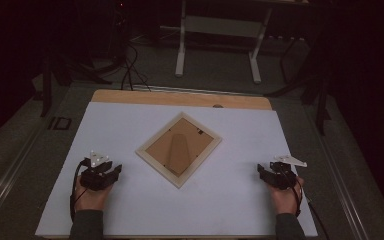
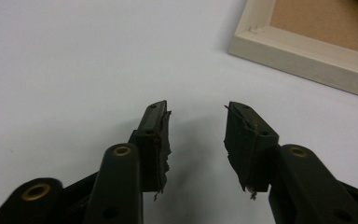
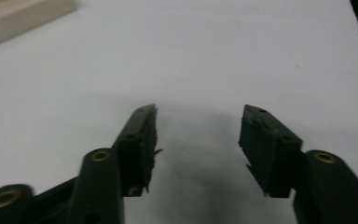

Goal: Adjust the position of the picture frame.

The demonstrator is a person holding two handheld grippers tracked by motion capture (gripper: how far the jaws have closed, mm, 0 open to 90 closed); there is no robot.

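A pale wooden picture frame point(image 1: 178, 148) lies face down and turned like a diamond in the middle of the white table top point(image 1: 130, 120), its brown backing board up. Left of it, my left gripper point(image 1: 111, 171) rests low over the table, open and empty; in the left gripper view its jaws stand apart over bare white surface, the picture frame's corner point(image 2: 303, 51) just ahead to the right. On the other side, my right gripper point(image 1: 261, 170) is open too, with nothing between its jaws, and the picture frame's edge point(image 3: 18, 18) lies far off at upper left.
The white sheet covers a wooden table whose bare strip point(image 1: 180, 98) shows at the back. Beyond it, on a dark floor, stand a white desk frame point(image 1: 220, 45) and cables point(image 1: 130, 70). A person's hands point(image 1: 92, 197) hold both grippers near the front edge.
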